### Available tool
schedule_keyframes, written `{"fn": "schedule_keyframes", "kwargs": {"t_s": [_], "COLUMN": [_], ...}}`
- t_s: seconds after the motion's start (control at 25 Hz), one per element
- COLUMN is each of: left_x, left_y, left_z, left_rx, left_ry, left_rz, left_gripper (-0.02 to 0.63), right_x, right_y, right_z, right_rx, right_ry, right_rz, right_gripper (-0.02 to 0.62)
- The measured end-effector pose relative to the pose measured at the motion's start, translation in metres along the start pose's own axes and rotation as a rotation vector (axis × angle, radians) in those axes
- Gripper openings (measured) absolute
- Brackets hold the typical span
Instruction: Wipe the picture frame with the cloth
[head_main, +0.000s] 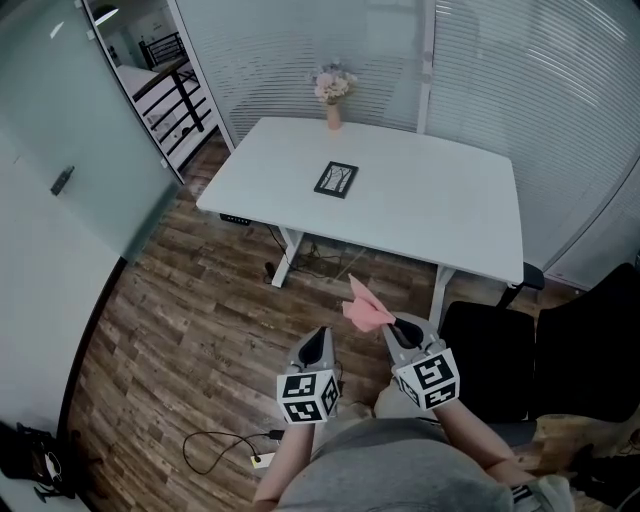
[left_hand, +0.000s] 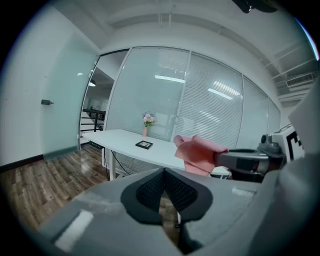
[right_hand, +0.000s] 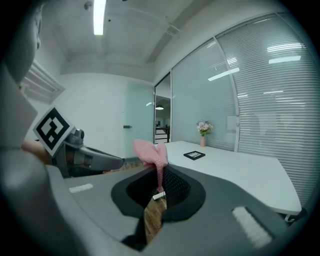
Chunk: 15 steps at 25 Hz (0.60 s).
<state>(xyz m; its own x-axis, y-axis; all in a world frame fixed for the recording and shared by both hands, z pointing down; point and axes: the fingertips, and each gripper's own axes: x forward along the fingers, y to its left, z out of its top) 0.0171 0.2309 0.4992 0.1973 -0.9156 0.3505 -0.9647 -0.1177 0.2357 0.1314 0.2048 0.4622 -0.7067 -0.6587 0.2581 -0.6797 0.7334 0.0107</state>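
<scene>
A black picture frame (head_main: 337, 179) lies flat on the white table (head_main: 440, 220), well ahead of both grippers; it also shows small in the left gripper view (left_hand: 144, 144) and the right gripper view (right_hand: 194, 155). My right gripper (head_main: 393, 323) is shut on a pink cloth (head_main: 364, 309), which sticks up from between its jaws (right_hand: 152, 151). My left gripper (head_main: 320, 334) hangs beside it to the left, shut with nothing in it (left_hand: 163, 192). From the left gripper view the pink cloth (left_hand: 199, 152) is seen held by the right gripper. Both grippers hover over the wooden floor, short of the table.
A pink vase of flowers (head_main: 333, 98) stands at the table's far edge. A black chair (head_main: 500, 355) sits to the right, near the table's corner. A cable and power strip (head_main: 245, 452) lie on the floor. Glass partitions with blinds (head_main: 540, 90) enclose the room.
</scene>
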Motion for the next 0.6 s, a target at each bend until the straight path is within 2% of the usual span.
{"fn": "schedule_keyframes", "kwargs": {"t_s": [0.28,0.6], "left_x": [-0.015,-0.003], "left_y": [0.016,0.039], "left_z": [-0.001,0.0], "left_rx": [-0.013,-0.025], "left_ry": [-0.012,-0.008], "left_rz": [0.015,0.033], "left_gripper": [0.002,0.002], "right_x": [0.007,0.033], "right_y": [0.017,0.021], "right_z": [0.001,0.003], "right_rx": [-0.002,-0.005], "right_ry": [0.007,0.009], "right_rz": [0.008,0.036], "right_gripper": [0.017,0.017]}}
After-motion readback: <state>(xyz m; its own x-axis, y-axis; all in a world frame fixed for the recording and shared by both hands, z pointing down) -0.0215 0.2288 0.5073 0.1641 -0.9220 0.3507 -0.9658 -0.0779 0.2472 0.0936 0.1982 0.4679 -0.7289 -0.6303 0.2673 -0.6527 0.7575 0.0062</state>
